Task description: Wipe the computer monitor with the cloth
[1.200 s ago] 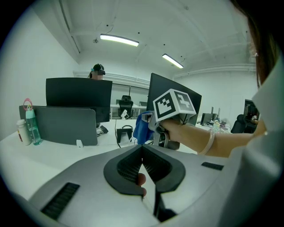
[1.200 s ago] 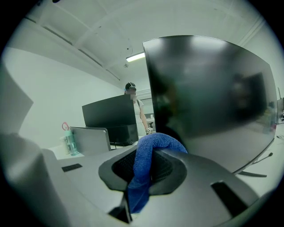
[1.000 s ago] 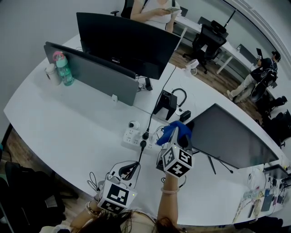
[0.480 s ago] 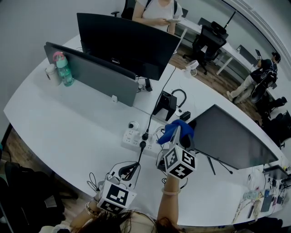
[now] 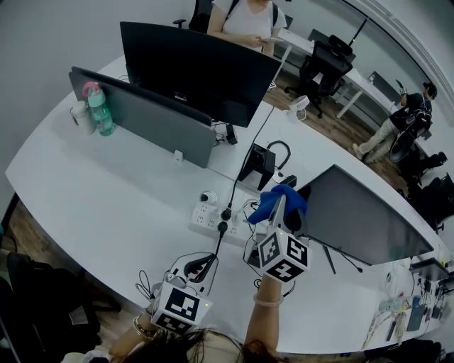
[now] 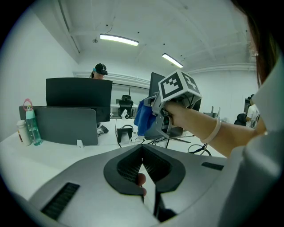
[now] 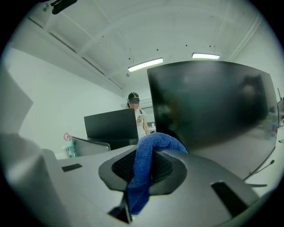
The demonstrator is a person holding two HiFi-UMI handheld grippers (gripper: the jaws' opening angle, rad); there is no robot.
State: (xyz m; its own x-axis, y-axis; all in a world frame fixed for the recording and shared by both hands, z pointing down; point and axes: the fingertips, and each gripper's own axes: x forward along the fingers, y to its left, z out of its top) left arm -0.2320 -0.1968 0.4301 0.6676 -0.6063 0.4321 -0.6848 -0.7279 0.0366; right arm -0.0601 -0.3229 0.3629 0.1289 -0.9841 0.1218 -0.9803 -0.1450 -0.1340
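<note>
The dark monitor (image 5: 358, 213) stands tilted on the white desk at the right; in the right gripper view the monitor (image 7: 213, 102) fills the upper right, close ahead. A blue cloth (image 5: 277, 200) hangs from my right gripper (image 5: 285, 211), which is shut on it, right at the monitor's left edge. In its own view the cloth (image 7: 156, 142) bulges up between the jaws of the right gripper (image 7: 148, 162). My left gripper (image 5: 201, 264) hovers low near the desk's front edge, shut, holding nothing. In the left gripper view, the left gripper (image 6: 142, 172) points toward the cloth (image 6: 143, 117).
A second black monitor (image 5: 191, 67) and a grey panel (image 5: 149, 117) stand at the back left, with a bottle (image 5: 99, 108) and cup (image 5: 81, 117) beside them. A power strip (image 5: 209, 213), cables and a headset stand (image 5: 259, 164) lie mid-desk. A person (image 5: 248, 18) stands behind.
My right gripper with the blue cloth has shifted slightly right, closer to the monitor's left edge. The left gripper has stayed put.
</note>
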